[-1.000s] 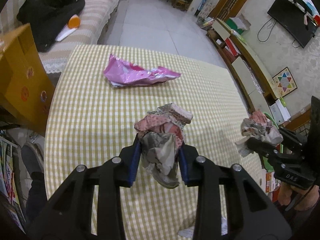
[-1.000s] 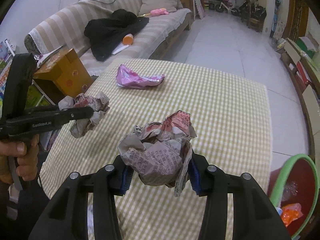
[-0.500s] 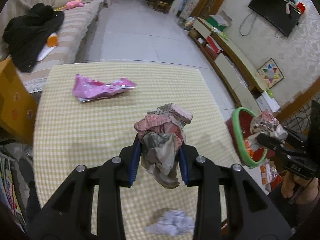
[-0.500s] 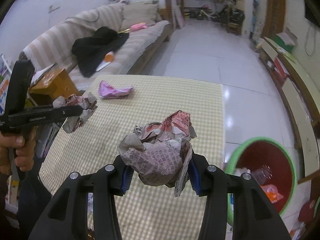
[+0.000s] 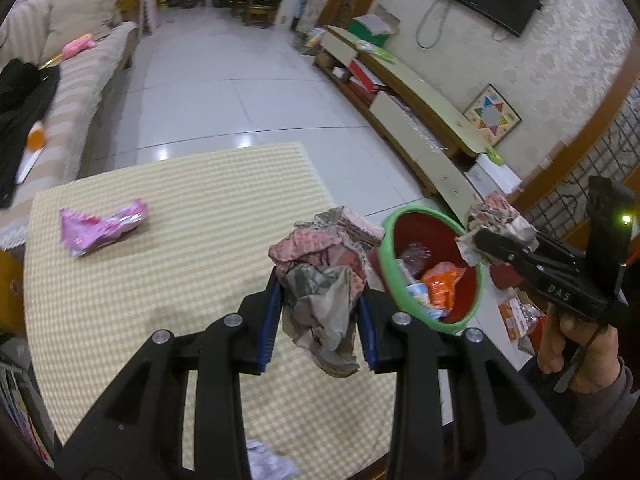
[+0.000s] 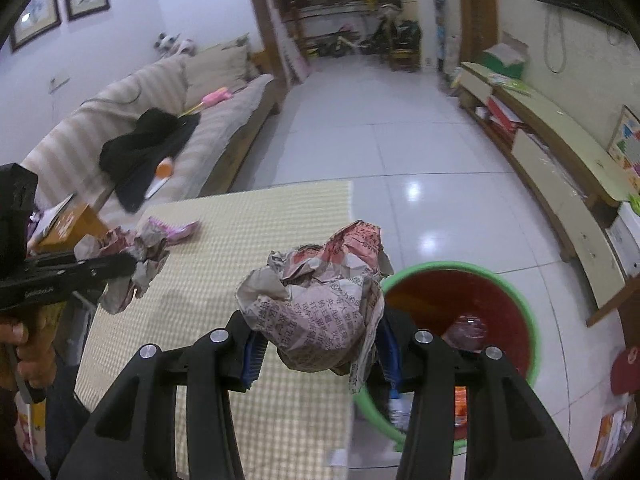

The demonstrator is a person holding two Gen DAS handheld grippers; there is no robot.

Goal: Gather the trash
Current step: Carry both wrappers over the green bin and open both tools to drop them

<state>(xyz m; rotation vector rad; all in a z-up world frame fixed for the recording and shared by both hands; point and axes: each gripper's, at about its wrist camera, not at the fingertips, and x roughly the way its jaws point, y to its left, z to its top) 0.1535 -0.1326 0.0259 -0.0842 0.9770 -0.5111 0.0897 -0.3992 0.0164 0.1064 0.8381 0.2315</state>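
Each hand-held gripper, left and right, pinches a paper wad beside the bin off the worktop; best release comes only once each wad hangs squarely above the bin's rim.

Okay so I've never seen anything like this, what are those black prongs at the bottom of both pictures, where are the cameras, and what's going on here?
There is no robot here. A person holds a two-finger gripper in each hand, and a fisheye camera on each looks forward along its fingers.

In the left camera's picture, the left gripper clamps a crumpled paper wad. At the right edge is the person's other hand.

In the right camera's picture, the right gripper clamps a newspaper ball.

On the checked tablecloth lies a pink wrapper. Beside the table stands a green-rimmed red bin with rubbish already inside, probably where both wads go.
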